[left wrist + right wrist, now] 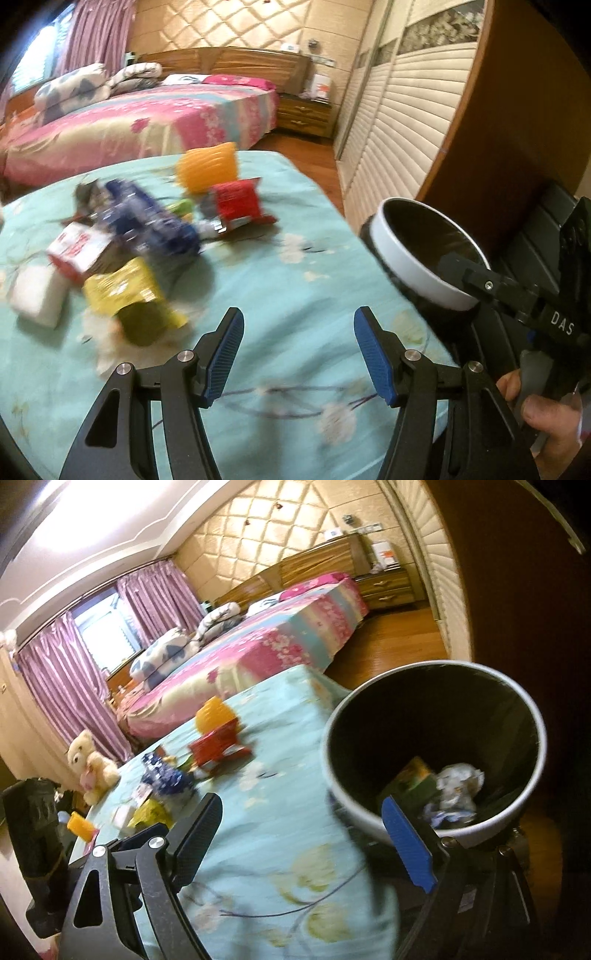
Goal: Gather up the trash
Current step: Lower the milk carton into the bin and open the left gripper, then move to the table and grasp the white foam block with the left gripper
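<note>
While both jaws gape empty, wrappers (122, 236) beside bin (436, 753) on cloth (280, 280).

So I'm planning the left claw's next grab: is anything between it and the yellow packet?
Nothing visible. The left claw is open over bare teal cloth, and the yellow packet lies ahead to its left at the near edge of the trash pile, with no object in between.

Left claw (298, 350) and right claw (310, 834) both spread wide, fingers apart, nothing between them.
</note>
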Demonstrator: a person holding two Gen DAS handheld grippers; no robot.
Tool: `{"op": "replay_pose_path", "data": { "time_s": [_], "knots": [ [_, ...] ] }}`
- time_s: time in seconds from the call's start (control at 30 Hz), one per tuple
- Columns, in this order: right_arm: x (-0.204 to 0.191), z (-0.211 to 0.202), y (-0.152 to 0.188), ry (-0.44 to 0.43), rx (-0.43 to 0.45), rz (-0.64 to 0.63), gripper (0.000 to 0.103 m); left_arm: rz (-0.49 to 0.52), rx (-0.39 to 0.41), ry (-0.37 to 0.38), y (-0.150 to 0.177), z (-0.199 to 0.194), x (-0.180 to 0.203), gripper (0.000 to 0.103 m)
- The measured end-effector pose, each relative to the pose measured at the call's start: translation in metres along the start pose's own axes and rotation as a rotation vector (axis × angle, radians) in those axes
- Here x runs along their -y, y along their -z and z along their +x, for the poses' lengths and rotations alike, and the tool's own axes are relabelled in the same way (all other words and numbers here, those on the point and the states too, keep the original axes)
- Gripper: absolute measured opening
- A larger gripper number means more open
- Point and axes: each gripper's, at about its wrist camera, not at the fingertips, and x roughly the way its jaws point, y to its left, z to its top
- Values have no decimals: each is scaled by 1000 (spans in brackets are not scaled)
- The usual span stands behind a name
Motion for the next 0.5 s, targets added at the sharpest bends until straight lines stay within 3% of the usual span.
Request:
{"op": "replay_pose_path", "data": {
  "time_s": [0.5],
  "knots": [
    [-66,25,38,-86,-86,-89,90,-109,15,-141,35,-58,-71,62]
  ]
}}
